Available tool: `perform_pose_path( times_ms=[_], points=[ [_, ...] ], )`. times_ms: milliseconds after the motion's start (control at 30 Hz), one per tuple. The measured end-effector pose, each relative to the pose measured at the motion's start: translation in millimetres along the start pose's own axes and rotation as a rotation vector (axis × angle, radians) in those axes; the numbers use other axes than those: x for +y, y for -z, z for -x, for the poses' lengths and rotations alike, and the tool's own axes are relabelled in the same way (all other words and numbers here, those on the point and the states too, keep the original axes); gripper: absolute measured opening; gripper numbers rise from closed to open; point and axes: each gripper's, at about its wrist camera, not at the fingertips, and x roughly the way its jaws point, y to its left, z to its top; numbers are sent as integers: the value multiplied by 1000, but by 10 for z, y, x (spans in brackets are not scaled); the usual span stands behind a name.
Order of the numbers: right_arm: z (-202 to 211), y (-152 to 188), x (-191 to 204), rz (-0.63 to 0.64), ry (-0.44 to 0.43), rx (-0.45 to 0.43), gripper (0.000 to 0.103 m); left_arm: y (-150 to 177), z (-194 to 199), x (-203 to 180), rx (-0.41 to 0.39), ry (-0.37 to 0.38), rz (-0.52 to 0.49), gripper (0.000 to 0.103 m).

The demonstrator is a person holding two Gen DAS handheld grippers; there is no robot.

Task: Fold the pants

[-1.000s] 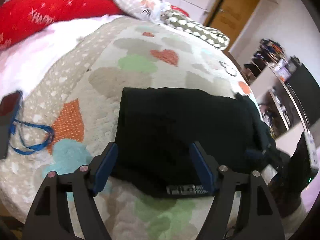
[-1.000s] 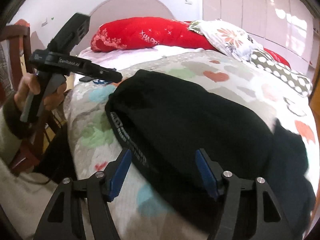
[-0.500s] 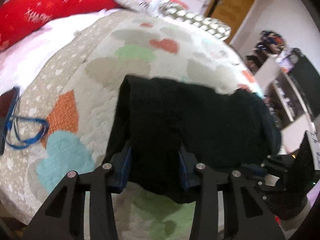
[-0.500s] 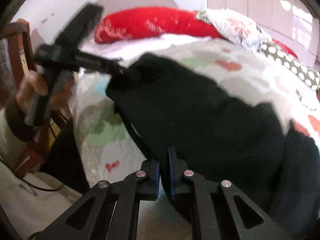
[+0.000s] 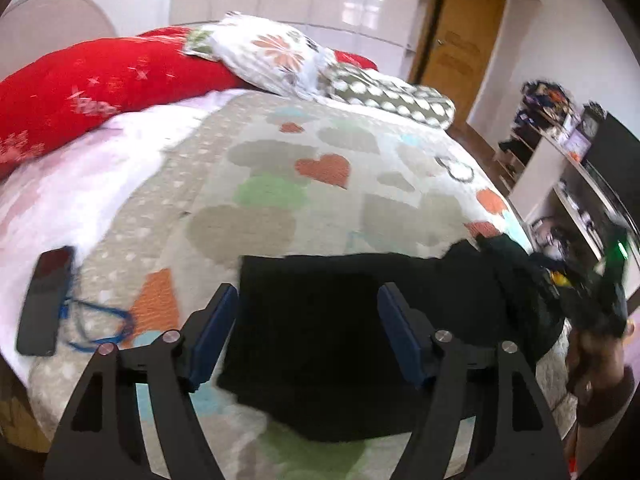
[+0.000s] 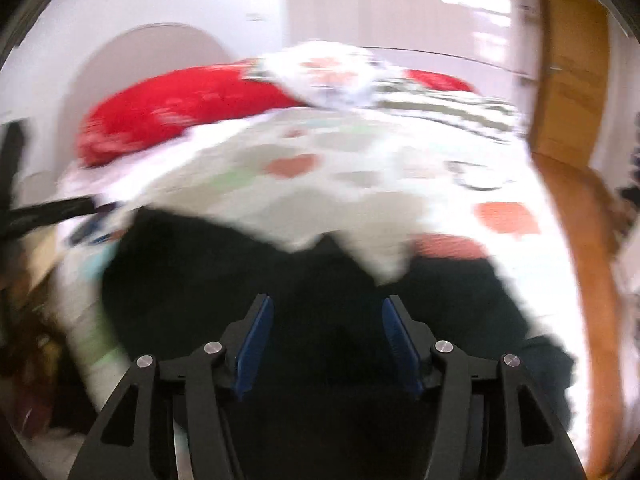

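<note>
The black pants (image 5: 352, 320) lie folded on the heart-patterned quilt (image 5: 304, 184) near the bed's front edge; they also show, blurred, in the right wrist view (image 6: 248, 280). My left gripper (image 5: 308, 332) is open, its blue pads (image 5: 212, 340) standing apart over the near edge of the pants with nothing between them gripped. My right gripper (image 6: 326, 344) is open above the dark cloth, and it appears at the right of the left wrist view (image 5: 600, 292), held by a hand.
A black phone (image 5: 44, 300) with a blue cord (image 5: 100, 320) lies at the left on the white sheet. A red bolster (image 5: 100, 84) and patterned pillows (image 5: 280, 56) lie at the headboard. Shelves (image 5: 560, 168) and a wooden door (image 5: 460, 52) stand to the right.
Both grippers were shut on the pants half a second ago and have opened, letting the cloth go. Both have pulled back and tilted up; the right view is motion-blurred.
</note>
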Motion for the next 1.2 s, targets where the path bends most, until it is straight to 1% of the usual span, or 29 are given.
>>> perform_pose_path(
  times_ms=[100, 133, 167, 200, 233, 267, 300, 333, 367, 400, 467, 500, 533, 567, 600, 633, 667, 700, 733, 767, 833, 933, 967, 1033, 1133, 1200],
  points=[
    [-420, -144, -202, -49, 86, 98, 59, 41, -233, -174, 45, 12, -34, 72],
    [-568, -165, -249, -65, 87, 126, 59, 67, -290, -223, 58, 14, -41, 72],
    [-694, -172, -273, -73, 80, 147, 53, 100, -356, -278, 72, 16, -50, 72],
    [-815, -176, -317, -78, 93, 175, 44, 132, -424, -313, 91, 14, -57, 72],
    [-928, -160, -382, -87, 142, 212, 16, 167, -477, -341, 112, 12, -64, 72],
    [-895, -138, -448, -105, 126, 203, 13, 196, -505, -358, 126, 16, -69, 72],
    [-788, -137, -542, -152, 80, 187, 8, 220, -523, -369, 134, 22, -75, 72],
    [-652, -112, -606, -173, 61, 167, 6, 233, -522, -377, 135, 24, -79, 72],
    [-461, -102, -659, -188, 48, 133, 6, 235, -525, -375, 136, 25, -78, 72],
    [-158, -72, -757, -207, 36, 79, 6, 226, -524, -366, 134, 28, -71, 72],
    [294, 10, -948, -249, 29, 9, 6, 208, -515, -350, 125, 39, -53, 72],
    [564, 133, -1103, -292, 28, -24, 6, 201, -516, -350, 123, 42, -47, 72],
    [691, 220, -1213, -325, 34, -30, 6, 197, -533, -357, 125, 42, -47, 72],
    [796, 356, -1320, -356, 46, -22, 9, 198, -550, -367, 128, 42, -49, 72],
    [851, 546, -1444, -381, 75, 9, 11, 200, -580, -385, 134, 40, -51, 72],
    [818, 657, -1538, -394, 105, 44, 11, 200, -606, -397, 139, 39, -52, 72],
    [760, 832, -1657, -427, 141, 102, 14, 204, -632, -417, 146, 36, -53, 72],
    [724, 931, -1728, -460, 155, 134, 18, 205, -651, -431, 152, 35, -51, 72],
    [707, 1069, -1815, -497, 171, 164, 24, 204, -663, -449, 161, 44, -46, 72],
    [725, 1139, -1864, -512, 190, 170, 29, 199, -667, -455, 164, 51, -43, 72],
    [845, 1193, -1929, -528, 236, 143, 38, 190, -649, -487, 164, 60, -50, 72],
    [1006, 1084, -1961, -510, 287, 89, 43, 157, -622, -511, 155, 54, -64, 72],
    [1036, 1028, -1942, -501, 284, 73, 46, 143, -613, -511, 150, 54, -65, 72],
    [1030, 878, -1835, -447, 226, 27, 48, 117, -609, -492, 142, 42, -64, 72],
    [812, 610, -1542, -337, 56, 10, 49, 92, -645, -398, 141, 8, -42, 72],
    [557, 428, -1274, -258, -39, -2, 49, 80, -652, -321, 145, 35, -16, 72]
  ],
)
